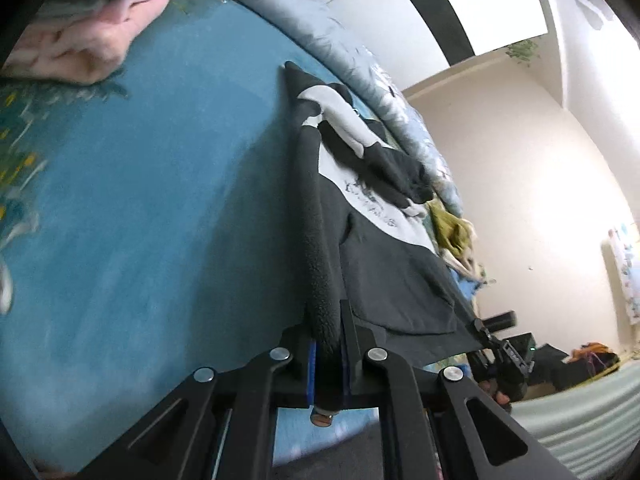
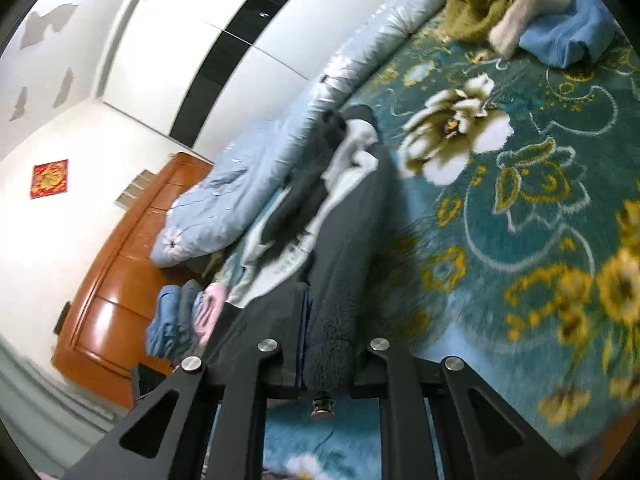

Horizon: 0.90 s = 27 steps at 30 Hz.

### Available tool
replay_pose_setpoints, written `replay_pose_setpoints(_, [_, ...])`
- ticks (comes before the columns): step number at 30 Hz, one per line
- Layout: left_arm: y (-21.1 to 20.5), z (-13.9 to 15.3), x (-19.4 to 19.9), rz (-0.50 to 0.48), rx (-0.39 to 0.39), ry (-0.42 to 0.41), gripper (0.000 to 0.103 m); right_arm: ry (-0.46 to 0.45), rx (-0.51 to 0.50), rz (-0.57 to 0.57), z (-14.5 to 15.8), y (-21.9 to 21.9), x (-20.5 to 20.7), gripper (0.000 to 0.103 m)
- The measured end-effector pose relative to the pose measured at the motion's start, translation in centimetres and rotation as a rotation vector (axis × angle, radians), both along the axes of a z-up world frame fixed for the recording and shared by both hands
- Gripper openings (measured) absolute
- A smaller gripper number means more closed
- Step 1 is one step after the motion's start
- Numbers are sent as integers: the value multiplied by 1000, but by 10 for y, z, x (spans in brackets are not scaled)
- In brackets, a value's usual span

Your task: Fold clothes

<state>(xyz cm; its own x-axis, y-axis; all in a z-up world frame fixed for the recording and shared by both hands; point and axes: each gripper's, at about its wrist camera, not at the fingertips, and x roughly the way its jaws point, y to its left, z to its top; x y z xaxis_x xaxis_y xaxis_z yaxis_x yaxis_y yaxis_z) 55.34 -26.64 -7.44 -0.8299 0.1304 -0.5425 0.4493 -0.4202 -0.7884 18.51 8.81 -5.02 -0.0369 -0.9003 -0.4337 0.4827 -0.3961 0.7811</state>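
A dark grey fleece-lined sweatshirt (image 1: 384, 276) with a white printed chest panel is held up off the teal floral blanket (image 1: 160, 200). My left gripper (image 1: 326, 344) is shut on its fleecy hem edge. My right gripper (image 2: 328, 344) is shut on the same sweatshirt (image 2: 340, 264), and it also shows at the garment's other corner in the left wrist view (image 1: 486, 334). The sleeves and hood lie bunched at the far end against the duvet.
A light blue floral duvet (image 2: 248, 184) is rolled along the blanket's far side. Folded pink and blue clothes (image 1: 80, 40) sit in a stack. An olive, cream and blue clothes heap (image 2: 520, 12) lies on the blanket (image 2: 520, 200). A wooden headboard (image 2: 120, 280) stands by the wall.
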Motion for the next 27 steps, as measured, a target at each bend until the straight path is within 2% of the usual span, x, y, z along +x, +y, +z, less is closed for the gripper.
replay_pose_setpoints(3, [-1,3,21,21,44,72,9,3,-42,5,10,21,18,14])
replay_pose_setpoints(6, [-16,10,15,33,68,147,9,-15,-80,6,19,29,16,14])
replay_pose_setpoints(10, [-50,37,-18,20,35,218,9,-3,-108,22,43,2,-5,14])
replay_pose_setpoints(14, [-105,51,-57,46,81,256,9,-24,-103,23,63,-37,-44,14])
replay_pose_setpoints(18, [-162,48,-100,92,152,245,9,-79,-76,-14,70,-86,-100,15])
replay_pose_setpoints(20, [-188,44,-127,112,157,200,9,-106,-55,-23,70,-113,-126,15])
replay_pose_setpoints(25, [-242,14,-168,165,281,177,9,-169,30,-38,57,-178,-184,15])
replay_pose_setpoints(27, [-257,2,-178,180,301,159,9,-204,50,-51,47,-198,-205,15])
